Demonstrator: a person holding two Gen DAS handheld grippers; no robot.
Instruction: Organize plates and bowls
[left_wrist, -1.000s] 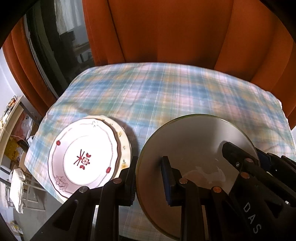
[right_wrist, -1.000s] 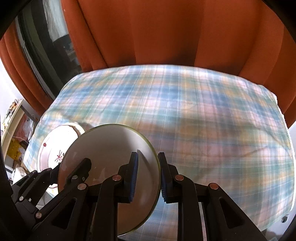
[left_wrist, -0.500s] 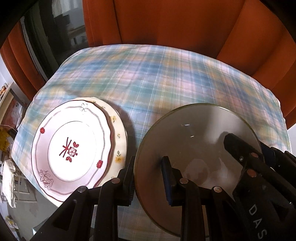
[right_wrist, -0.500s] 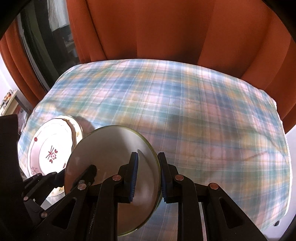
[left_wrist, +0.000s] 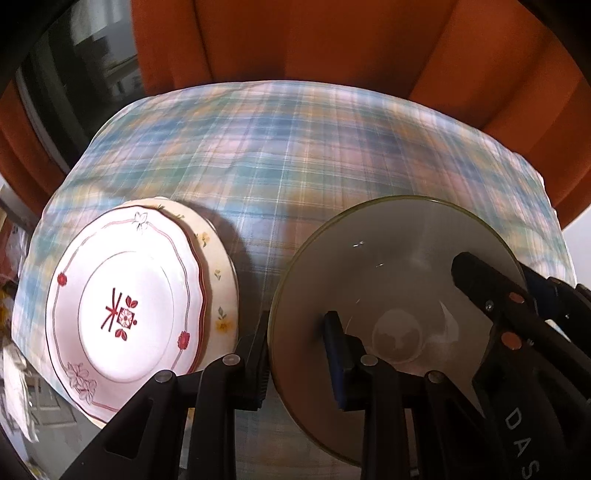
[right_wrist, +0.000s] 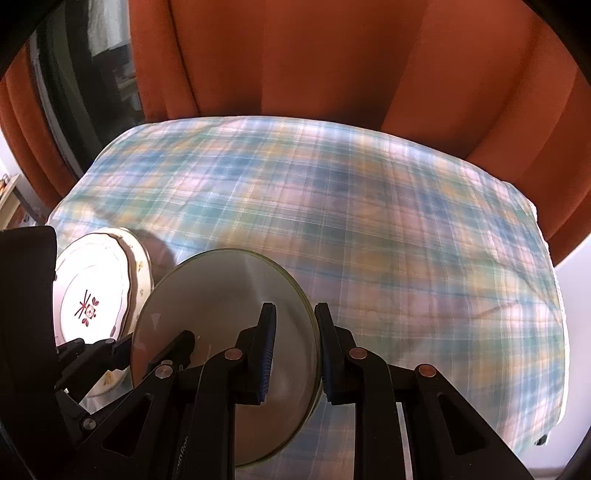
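Note:
Both grippers hold one wide grey bowl with a green rim (left_wrist: 399, 266) above the plaid cloth. My left gripper (left_wrist: 297, 350) is shut on its left rim. My right gripper (right_wrist: 293, 350) is shut on its right rim; the bowl shows in the right wrist view (right_wrist: 225, 302) too. A white plate with red flowers (left_wrist: 122, 295) lies on a cream plate (left_wrist: 218, 266) at the near left of the table, left of the bowl. The stack also shows in the right wrist view (right_wrist: 96, 288).
A table with a plaid cloth (right_wrist: 369, 221) fills both views. Orange curtains (right_wrist: 332, 55) hang behind it. A dark window (left_wrist: 74, 85) is at the far left. The table's near-left edge (left_wrist: 22, 332) drops off beside the plates.
Both grippers and the bowl have pulled back and risen slightly, so the table looks farther off. The plate stack has not moved. Both grips are unchanged.

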